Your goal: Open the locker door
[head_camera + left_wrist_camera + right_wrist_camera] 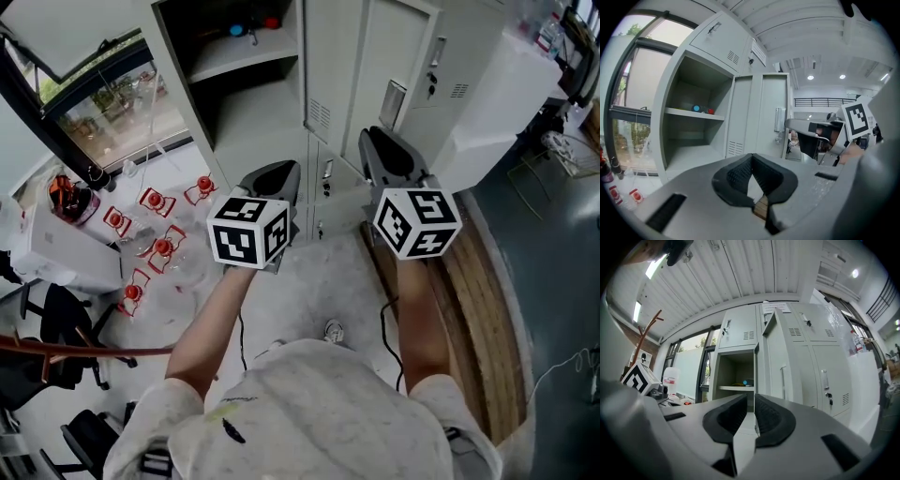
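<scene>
Locker door stood open; left gripper fingers clenched, right gripper fingers narrowly parted, empty. Head view cut off the locker top; shelf items indistinct.

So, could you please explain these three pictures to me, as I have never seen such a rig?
No robot here: a person holds a two-jaw gripper in each hand. The head view looks down from the person's head at the left gripper and right gripper, each topped by a marker cube. The other two pictures come from cameras riding on each gripper, looking along its jaws. Ahead stands a grey locker with its door already open; on its shelf lie small blue and red things. Neither gripper holds anything: the left's jaws meet, the right's stand slightly apart.
</scene>
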`<action>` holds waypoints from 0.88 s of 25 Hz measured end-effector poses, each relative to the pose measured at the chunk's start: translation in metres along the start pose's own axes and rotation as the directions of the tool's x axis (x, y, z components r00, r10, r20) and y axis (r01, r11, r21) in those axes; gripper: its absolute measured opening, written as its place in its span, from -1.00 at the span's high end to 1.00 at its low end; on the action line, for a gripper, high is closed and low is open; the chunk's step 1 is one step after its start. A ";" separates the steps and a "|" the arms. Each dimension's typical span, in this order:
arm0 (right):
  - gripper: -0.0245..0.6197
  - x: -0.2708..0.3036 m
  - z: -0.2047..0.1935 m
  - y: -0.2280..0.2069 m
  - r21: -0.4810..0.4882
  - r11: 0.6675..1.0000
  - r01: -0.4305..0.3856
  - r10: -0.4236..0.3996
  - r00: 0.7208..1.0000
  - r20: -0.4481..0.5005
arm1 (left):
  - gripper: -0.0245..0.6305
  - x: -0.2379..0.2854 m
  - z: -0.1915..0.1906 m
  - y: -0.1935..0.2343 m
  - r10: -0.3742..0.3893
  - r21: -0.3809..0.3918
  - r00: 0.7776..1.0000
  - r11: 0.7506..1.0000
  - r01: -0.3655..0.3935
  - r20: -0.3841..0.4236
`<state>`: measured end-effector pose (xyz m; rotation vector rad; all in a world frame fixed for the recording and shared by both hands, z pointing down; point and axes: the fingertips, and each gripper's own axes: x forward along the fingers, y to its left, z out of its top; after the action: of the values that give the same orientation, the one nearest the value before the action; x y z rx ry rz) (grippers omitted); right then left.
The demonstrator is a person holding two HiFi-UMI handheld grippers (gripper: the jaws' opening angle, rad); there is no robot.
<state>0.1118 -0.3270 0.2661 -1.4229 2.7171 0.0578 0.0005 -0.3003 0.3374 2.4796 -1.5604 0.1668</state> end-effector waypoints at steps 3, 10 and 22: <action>0.80 0.008 -0.005 0.015 0.005 0.999 -0.034 0.034 0.999 -0.008 | 0.91 -0.008 0.002 0.013 0.038 -0.004 0.999 0.999 -0.038 0.012; 0.83 0.024 -0.018 0.050 0.013 0.993 -0.116 0.117 0.992 -0.038 | 0.91 -0.028 0.008 0.037 0.128 -0.019 0.990 0.992 -0.127 0.051; 0.91 0.035 -0.031 0.090 0.026 0.971 -0.239 0.240 0.968 -0.071 | 0.91 -0.051 0.012 0.062 0.249 -0.025 0.964 0.968 -0.248 0.090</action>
<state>0.0165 -0.3062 0.2944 -1.1062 2.9282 -0.0053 -0.0776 -0.2846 0.3229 2.3028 -1.9024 0.0791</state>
